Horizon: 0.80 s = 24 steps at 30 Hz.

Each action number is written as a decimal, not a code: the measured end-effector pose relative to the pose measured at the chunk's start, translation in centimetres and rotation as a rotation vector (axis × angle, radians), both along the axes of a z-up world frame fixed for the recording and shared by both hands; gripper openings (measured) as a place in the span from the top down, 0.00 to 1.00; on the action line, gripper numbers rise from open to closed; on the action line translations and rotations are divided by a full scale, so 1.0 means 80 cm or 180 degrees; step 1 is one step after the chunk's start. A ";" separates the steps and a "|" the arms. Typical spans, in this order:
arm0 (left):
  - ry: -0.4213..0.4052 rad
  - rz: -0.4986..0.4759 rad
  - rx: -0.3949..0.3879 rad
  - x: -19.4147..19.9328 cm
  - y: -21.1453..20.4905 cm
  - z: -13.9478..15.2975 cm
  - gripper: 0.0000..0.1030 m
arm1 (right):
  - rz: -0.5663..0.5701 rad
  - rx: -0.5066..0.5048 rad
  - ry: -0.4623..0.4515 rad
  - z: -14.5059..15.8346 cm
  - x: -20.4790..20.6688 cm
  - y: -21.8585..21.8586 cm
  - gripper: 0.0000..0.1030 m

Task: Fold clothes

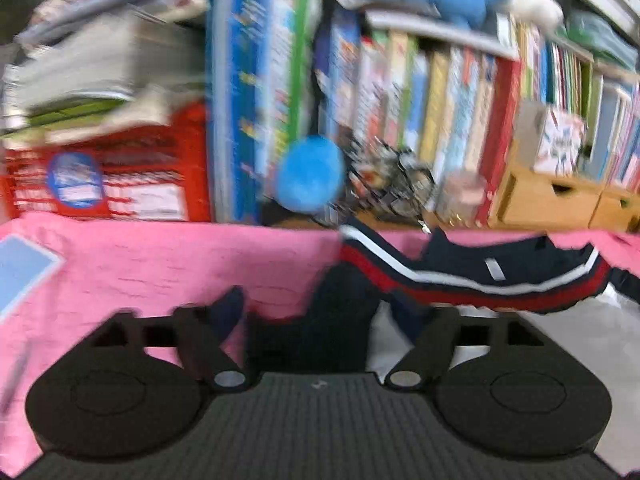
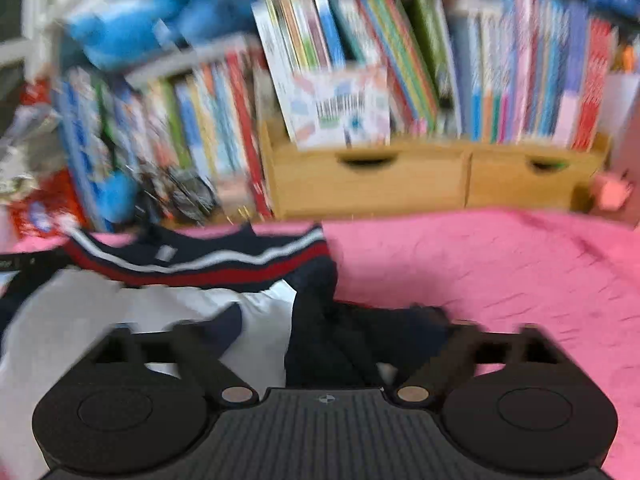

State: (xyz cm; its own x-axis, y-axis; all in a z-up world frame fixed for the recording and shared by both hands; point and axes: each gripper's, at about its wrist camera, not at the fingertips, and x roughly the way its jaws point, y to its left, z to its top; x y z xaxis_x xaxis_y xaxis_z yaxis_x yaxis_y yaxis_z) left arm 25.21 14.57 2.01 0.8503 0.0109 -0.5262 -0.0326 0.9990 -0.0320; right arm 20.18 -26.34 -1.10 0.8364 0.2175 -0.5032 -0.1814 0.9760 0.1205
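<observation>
Both spread-wide hand-held grippers (image 1: 320, 316) (image 2: 320, 328) straddle, ungripped, the navy garment (image 1: 460, 276) (image 2: 200, 260).

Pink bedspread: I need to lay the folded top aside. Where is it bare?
Bare pink bedspread lies right of the navy, red and white striped garment, before the wooden drawers. Left of it, more bare pink up to the light blue book. The middle is crowded.

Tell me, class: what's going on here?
A person holding a gripper in each hand is folding a navy garment with red and white stripes on a pink cloth in front of packed bookshelves. Both the left gripper and the right gripper have their jaws wide open, with dark fabric lying between them, gripped by neither. Both views are blurred.
</observation>
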 end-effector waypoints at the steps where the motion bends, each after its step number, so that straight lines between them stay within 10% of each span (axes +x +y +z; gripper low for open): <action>1: -0.0039 0.0026 0.0061 -0.014 0.008 0.006 0.03 | 0.0008 0.0001 -0.0067 0.005 -0.025 -0.009 0.09; 12: -0.0178 -0.0485 0.0489 -0.248 -0.022 -0.011 0.03 | -0.0315 0.0511 0.0305 -0.039 -0.198 -0.058 0.12; 20: 0.0372 -0.0006 0.0953 -0.218 -0.064 -0.058 0.00 | -0.0525 0.1581 0.0575 -0.059 -0.182 -0.013 0.30; 24: 0.0435 0.0114 0.0873 -0.204 -0.048 -0.058 0.00 | -0.0924 0.1629 0.0533 -0.068 -0.166 0.002 0.87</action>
State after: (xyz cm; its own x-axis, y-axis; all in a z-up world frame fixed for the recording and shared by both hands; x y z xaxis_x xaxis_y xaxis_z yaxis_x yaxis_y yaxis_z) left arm 8.93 10.75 -2.66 0.7683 0.1971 -0.6090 -0.0534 0.9678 0.2459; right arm 6.88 -26.19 -6.55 0.8163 0.2414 -0.5248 0.1454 0.7934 0.5911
